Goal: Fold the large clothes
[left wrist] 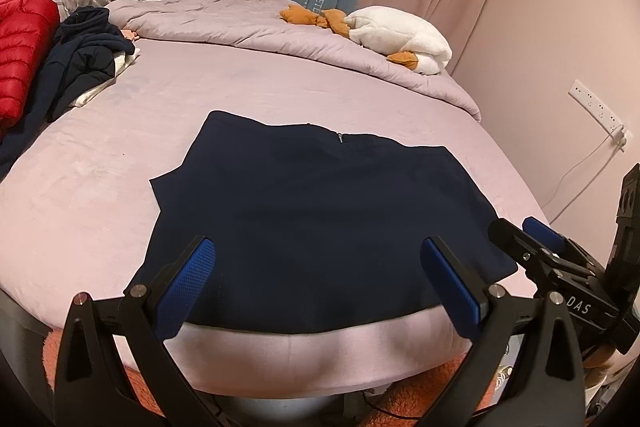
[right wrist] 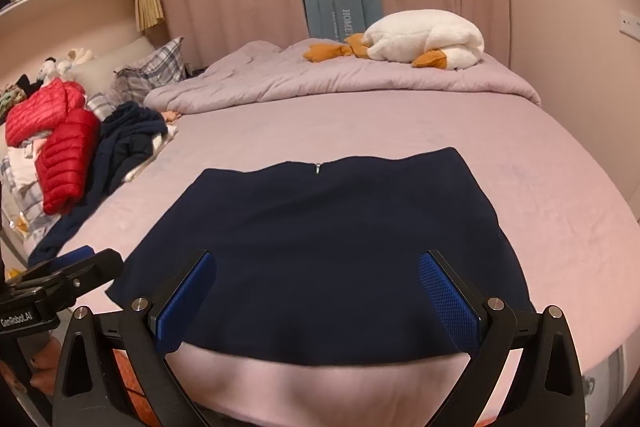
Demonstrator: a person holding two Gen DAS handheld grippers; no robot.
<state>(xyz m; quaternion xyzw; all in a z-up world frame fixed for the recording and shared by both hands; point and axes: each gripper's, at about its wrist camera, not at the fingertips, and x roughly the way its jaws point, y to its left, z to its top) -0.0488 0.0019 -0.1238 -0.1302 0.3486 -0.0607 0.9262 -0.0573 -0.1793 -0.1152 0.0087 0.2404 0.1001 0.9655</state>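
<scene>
Pink bed sheet point(left wrist: 120, 155) filling both views, curtains behind. At the bottom of each frame, left gripper point(left wrist: 318, 281) and right gripper point(right wrist: 318, 293) spread wide, holding nothing, poised over the near hem of the navy skirt point(right wrist: 320, 247), flat at frame centre. Farther off, red jacket point(right wrist: 60, 147) at left, plush goose point(right wrist: 420, 39) upper right.

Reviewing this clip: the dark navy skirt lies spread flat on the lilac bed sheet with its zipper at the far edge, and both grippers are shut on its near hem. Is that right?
Not quite. Both wrist views show the left gripper and right gripper open, fingers wide apart and holding nothing. The rest stands: the dark navy skirt lies flat on the lilac bed sheet, its zipper at the far edge.
</scene>
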